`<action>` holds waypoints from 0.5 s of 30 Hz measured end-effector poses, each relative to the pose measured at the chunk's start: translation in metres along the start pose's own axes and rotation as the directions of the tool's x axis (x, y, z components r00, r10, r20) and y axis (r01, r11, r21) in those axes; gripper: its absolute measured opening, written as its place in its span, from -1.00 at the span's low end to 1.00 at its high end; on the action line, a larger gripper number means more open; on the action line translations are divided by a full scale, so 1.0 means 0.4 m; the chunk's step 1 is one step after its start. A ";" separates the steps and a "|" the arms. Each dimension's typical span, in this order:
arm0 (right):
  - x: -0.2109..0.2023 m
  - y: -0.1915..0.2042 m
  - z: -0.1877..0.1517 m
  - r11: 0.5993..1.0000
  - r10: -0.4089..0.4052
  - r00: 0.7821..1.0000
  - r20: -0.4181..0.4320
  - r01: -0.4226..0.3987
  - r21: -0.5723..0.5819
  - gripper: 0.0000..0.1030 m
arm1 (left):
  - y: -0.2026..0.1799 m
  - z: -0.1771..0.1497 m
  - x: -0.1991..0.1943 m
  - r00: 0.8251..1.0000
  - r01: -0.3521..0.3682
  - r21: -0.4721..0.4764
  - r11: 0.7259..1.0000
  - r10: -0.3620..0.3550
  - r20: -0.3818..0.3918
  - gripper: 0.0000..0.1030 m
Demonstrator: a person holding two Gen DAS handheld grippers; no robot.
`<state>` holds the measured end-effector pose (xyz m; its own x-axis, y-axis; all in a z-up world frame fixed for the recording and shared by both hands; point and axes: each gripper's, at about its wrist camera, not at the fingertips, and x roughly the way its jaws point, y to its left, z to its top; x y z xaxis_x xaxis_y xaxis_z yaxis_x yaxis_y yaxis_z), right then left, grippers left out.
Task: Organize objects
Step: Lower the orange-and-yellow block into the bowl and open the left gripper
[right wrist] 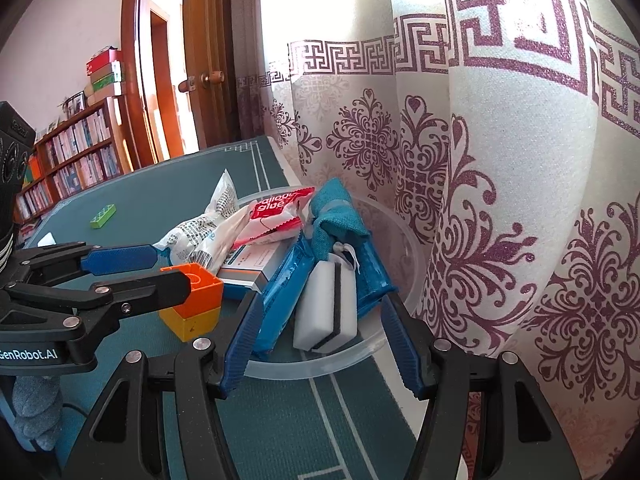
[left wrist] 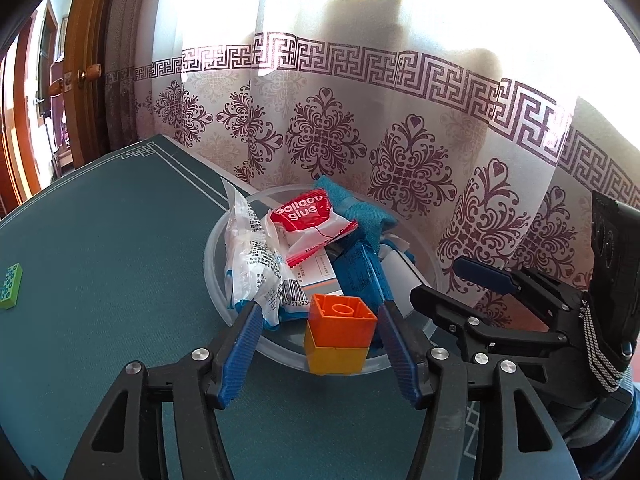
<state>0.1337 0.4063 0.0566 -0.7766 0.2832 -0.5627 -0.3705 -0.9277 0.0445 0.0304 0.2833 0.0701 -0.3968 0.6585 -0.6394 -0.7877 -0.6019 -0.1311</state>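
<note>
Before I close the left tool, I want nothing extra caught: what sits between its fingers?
Only the stacked blocks, orange on yellow, at the tray's near rim, in the left wrist view.

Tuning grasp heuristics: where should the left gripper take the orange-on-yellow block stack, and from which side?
Grip the orange block across its two flat side walls, coming in level from the near side, as the left gripper already straddles it, open. Its top is an open hollow, so a top pinch looks poor. It sits on the yellow block, against the clear bowl.

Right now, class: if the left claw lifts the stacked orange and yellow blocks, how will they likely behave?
The orange block looks like rigid hollow plastic, so probably light and stiff. It sits pressed onto the yellow block, so the pair may lift together or separate. Smooth walls could slip against the left claw.
</note>
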 end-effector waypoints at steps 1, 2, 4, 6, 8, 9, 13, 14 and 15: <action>0.001 0.000 0.000 1.000 0.000 1.000 0.000 0.000 0.000 0.21 | 0.001 -0.001 0.000 1.000 -0.013 0.000 1.000 0.013 0.001 0.24; 0.001 0.000 0.000 1.000 0.001 1.000 0.000 -0.001 0.000 0.21 | 0.004 -0.002 0.002 1.000 -0.025 -0.002 1.000 0.025 0.000 0.26; 0.000 0.001 -0.001 1.000 0.005 1.000 -0.002 -0.005 0.000 0.21 | 0.012 -0.006 0.010 0.999 -0.043 -0.014 0.999 0.043 -0.009 0.29; -0.001 0.005 -0.003 1.000 0.007 1.000 -0.002 -0.007 -0.004 0.21 | 0.022 -0.011 0.019 0.998 -0.054 -0.027 0.998 0.054 -0.020 0.31; -0.002 0.007 -0.004 1.000 0.009 1.000 -0.003 -0.009 -0.005 0.21 | 0.026 -0.014 0.033 0.997 -0.069 -0.026 0.997 0.069 -0.030 0.34; -0.003 0.007 -0.004 1.000 0.010 1.000 -0.003 -0.010 -0.006 0.21 | 0.027 -0.015 0.037 0.997 -0.074 -0.029 0.997 0.073 -0.031 0.36; -0.003 0.008 -0.005 1.000 0.010 1.000 -0.003 -0.010 -0.005 0.22 | 0.034 -0.024 0.047 0.995 -0.088 -0.033 0.996 0.086 -0.053 0.36; -0.002 0.007 -0.004 1.000 0.010 1.000 -0.003 -0.010 -0.006 0.21 | 0.036 -0.026 0.048 0.995 -0.086 -0.038 0.996 0.084 -0.058 0.36; -0.002 0.008 -0.004 1.000 0.010 1.000 -0.003 -0.010 -0.006 0.21 | 0.038 -0.026 0.047 0.995 -0.085 -0.044 0.995 0.082 -0.060 0.37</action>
<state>0.1342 0.4027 0.0558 -0.7788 0.2737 -0.5644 -0.3602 -0.9318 0.0452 0.0159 0.2816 0.0481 -0.4313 0.5785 -0.6923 -0.7295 -0.6752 -0.1096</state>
